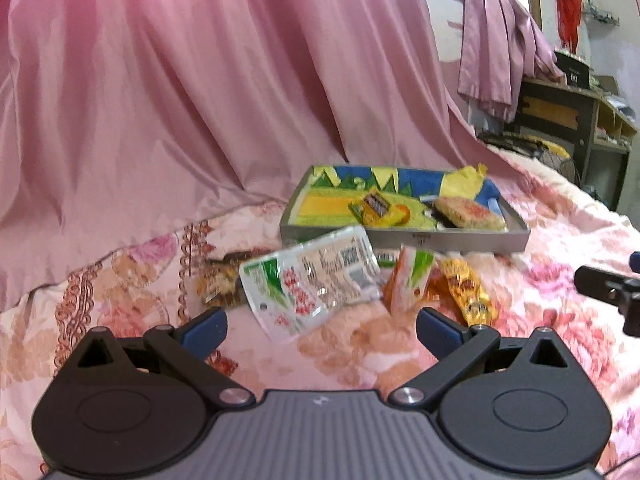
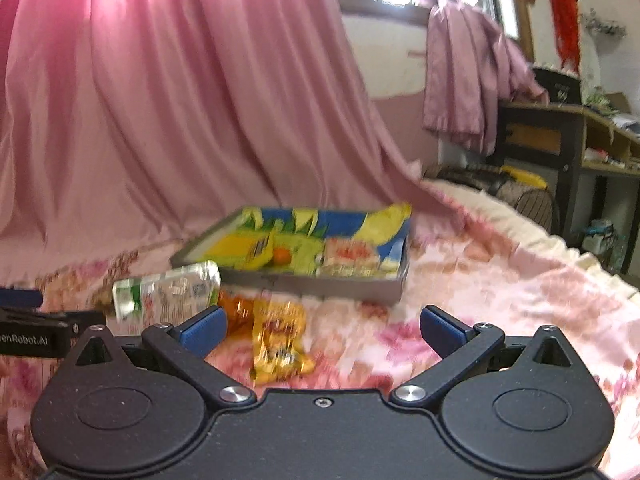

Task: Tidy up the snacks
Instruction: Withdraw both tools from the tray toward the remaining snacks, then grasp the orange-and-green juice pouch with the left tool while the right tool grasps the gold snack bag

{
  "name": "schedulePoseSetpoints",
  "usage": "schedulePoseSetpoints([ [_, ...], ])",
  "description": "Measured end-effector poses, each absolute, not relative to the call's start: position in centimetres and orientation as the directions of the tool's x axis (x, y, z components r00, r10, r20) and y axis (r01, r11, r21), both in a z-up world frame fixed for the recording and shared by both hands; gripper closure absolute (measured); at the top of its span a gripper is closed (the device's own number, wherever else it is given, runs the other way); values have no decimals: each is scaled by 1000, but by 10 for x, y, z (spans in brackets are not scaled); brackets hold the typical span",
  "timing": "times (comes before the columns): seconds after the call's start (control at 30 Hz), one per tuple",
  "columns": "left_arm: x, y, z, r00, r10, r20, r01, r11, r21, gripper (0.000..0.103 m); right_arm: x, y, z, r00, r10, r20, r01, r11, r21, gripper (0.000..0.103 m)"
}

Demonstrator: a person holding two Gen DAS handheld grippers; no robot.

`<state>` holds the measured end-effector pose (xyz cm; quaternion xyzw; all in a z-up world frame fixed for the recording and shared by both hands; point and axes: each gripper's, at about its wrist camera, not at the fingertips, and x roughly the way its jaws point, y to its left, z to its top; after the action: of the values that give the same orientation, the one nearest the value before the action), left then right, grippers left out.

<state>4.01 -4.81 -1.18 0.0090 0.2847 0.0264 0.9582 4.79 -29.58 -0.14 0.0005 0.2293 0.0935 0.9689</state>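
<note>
Spread wide and empty over floral bedding (image 1: 540, 240): left gripper (image 1: 320, 330), right gripper (image 2: 322, 330). Ahead of left jaws, dark snack pack (image 1: 218, 284), white-green pouch (image 1: 316, 280), orange-green packet (image 1: 410, 280), yellow packet (image 2: 280, 344) between right jaws. Beyond, grey tray (image 1: 460, 238) holding snacks.

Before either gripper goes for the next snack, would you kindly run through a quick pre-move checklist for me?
1. Left gripper open, holding nothing: ok.
2. Right gripper open, holding nothing: ok.
3. Tray has bare floor left for more snacks: ok.
4. White-green packet lies loose on the blanket, ahead of left gripper: ok.
5. Yellow packet close ahead of right gripper: ok.
6. Picture sharpness for aiming: not ok, right view blurred.
</note>
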Motion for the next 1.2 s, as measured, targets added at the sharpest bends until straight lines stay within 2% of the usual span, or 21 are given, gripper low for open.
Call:
schedulePoseSetpoints([
  [0.17,43,-43,-25,795,58,-604,-60,998,16,0,59,-285,-17,814,196,-547,-214,976,31,1],
  [0.63,54,-42,-53,710,70,-701,-85,996,14,0,81,-274,-44,680,211,-702,-252,967,46,1],
  [0.8,62,-43,-55,720,70,-691,-84,996,14,0,95,-273,-50,647,247,-721,-289,955,67,1],
  [1.03,87,-49,-58,734,55,-677,-43,998,35,0,119,-265,-59,654,254,-713,-373,928,-11,1],
  [1.2,110,-55,-58,748,30,-663,-5,999,39,0,139,-268,-67,660,317,-681,-397,917,43,1],
])
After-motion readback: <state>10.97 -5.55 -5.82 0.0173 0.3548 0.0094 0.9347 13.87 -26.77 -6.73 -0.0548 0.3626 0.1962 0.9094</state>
